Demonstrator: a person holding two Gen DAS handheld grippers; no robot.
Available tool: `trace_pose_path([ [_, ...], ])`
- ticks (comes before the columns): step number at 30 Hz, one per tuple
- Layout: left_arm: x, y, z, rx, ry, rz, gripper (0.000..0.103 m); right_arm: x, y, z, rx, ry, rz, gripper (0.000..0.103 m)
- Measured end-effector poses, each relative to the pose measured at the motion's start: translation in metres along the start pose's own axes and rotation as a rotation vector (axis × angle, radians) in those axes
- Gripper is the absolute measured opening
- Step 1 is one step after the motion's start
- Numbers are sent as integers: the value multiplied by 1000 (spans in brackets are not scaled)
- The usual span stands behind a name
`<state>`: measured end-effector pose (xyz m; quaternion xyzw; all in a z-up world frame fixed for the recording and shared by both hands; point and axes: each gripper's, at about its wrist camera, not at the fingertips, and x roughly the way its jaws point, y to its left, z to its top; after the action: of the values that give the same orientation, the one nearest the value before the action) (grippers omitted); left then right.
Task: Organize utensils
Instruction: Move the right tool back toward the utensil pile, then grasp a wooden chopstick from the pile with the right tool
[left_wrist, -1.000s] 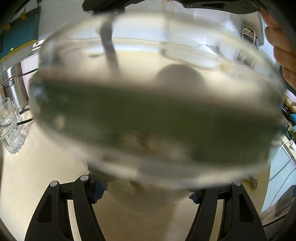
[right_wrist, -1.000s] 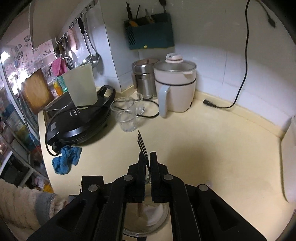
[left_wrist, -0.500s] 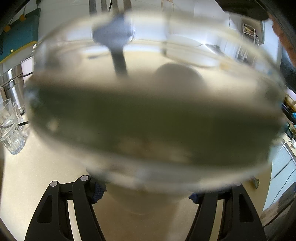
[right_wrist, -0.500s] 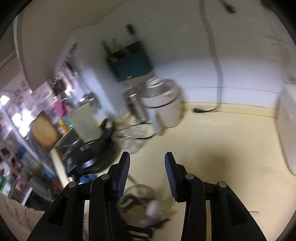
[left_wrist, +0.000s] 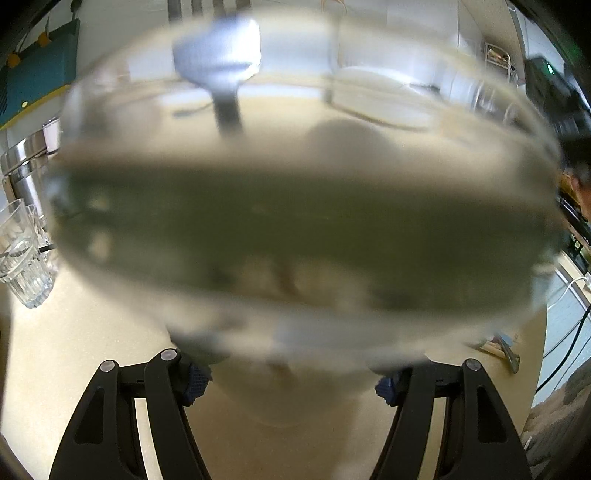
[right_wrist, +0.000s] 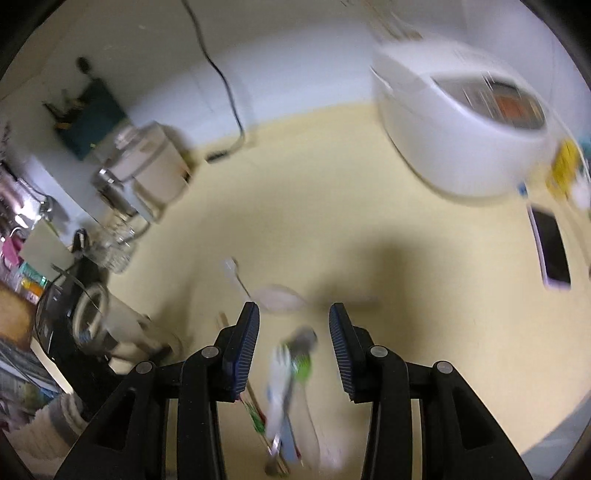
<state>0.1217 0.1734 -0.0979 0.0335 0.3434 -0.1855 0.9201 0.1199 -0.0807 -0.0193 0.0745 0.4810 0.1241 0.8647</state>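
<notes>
My left gripper (left_wrist: 290, 376) is shut on a clear glass jar (left_wrist: 303, 229) that fills the left wrist view, blurred and very close. A metal fork (left_wrist: 221, 70) stands in the jar with its tines up past the rim. My right gripper (right_wrist: 293, 350) is open and empty above the yellow counter (right_wrist: 369, 221). Below and between its fingers lies a pile of utensils (right_wrist: 286, 391): a white one with green markings, a blue one, and thin sticks. A clear plastic spoon (right_wrist: 277, 297) lies just ahead of the fingertips. The jar with my left gripper shows at the lower left (right_wrist: 110, 328).
A white rice cooker (right_wrist: 465, 122) stands at the back right, a phone (right_wrist: 550, 245) beside it. A beige kettle (right_wrist: 147, 173), drinking glasses (right_wrist: 114, 251) and a black griddle (right_wrist: 62, 306) are at the left. A ribbed glass (left_wrist: 22, 254) stands left of the jar.
My right gripper let go of the fork into the jar, opened, and swung right and down toward the utensil pile. The left gripper kept hold of the jar.
</notes>
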Motion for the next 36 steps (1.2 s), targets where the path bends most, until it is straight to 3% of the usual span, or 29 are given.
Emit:
trace_pose_path([
  [6, 0, -2, 0, 3, 0, 2, 72, 28, 13, -20, -59, 86, -18, 39],
  [14, 0, -2, 1, 4, 2, 0, 73, 72, 67, -17, -228, 170, 90, 39],
  [25, -1, 2, 0, 0, 2, -6, 73, 150, 121, -9, -434, 293, 65, 39],
  [32, -1, 2, -1, 0, 2, -5, 73, 169, 138, -19, -562, 338, -15, 11],
  [36, -1, 3, -1, 0, 2, -6, 73, 161, 134, -19, -550, 307, -4, 10],
])
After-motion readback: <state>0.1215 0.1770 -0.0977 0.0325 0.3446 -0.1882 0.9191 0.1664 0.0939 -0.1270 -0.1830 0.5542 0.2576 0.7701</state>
